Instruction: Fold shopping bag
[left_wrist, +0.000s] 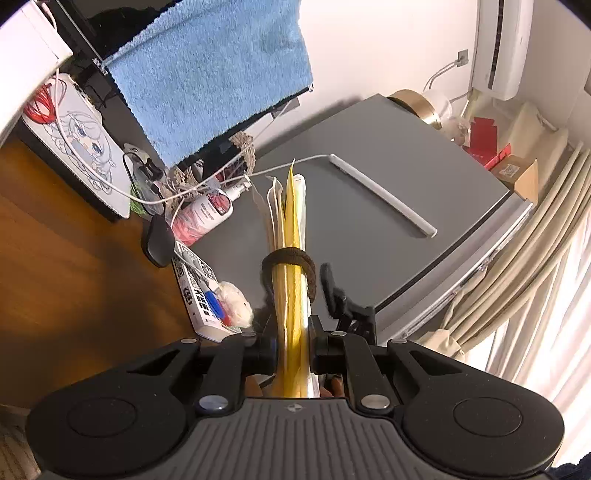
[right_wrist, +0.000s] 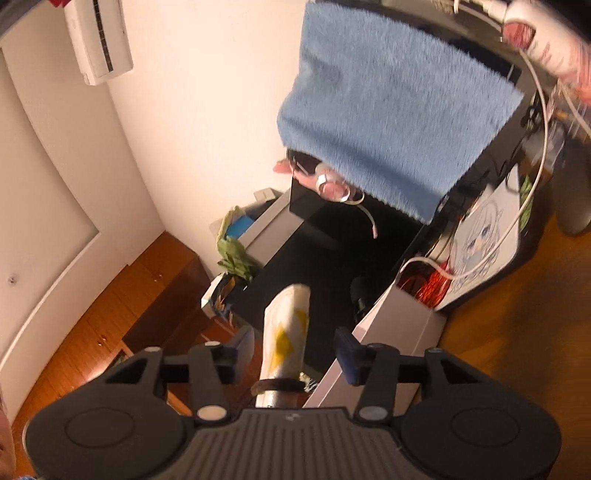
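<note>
Your left gripper (left_wrist: 291, 347) is clamped on the folded shopping bag (left_wrist: 290, 221) (brown elastic band (left_wrist: 290, 256) already round it), long axis straight out along the fingers. Your right gripper (right_wrist: 293, 349) stands open astride the bag's far end, pads clear, nearer the loose tip.

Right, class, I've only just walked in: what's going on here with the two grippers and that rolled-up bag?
A person is packing up a shopping bag. The left gripper is shut on the folded, yellow-and-white bundle, which already has a dark elastic band looped round it. The right gripper stands open, its pads either side of the bundle without touching. A blue towel hangs behind.
</note>
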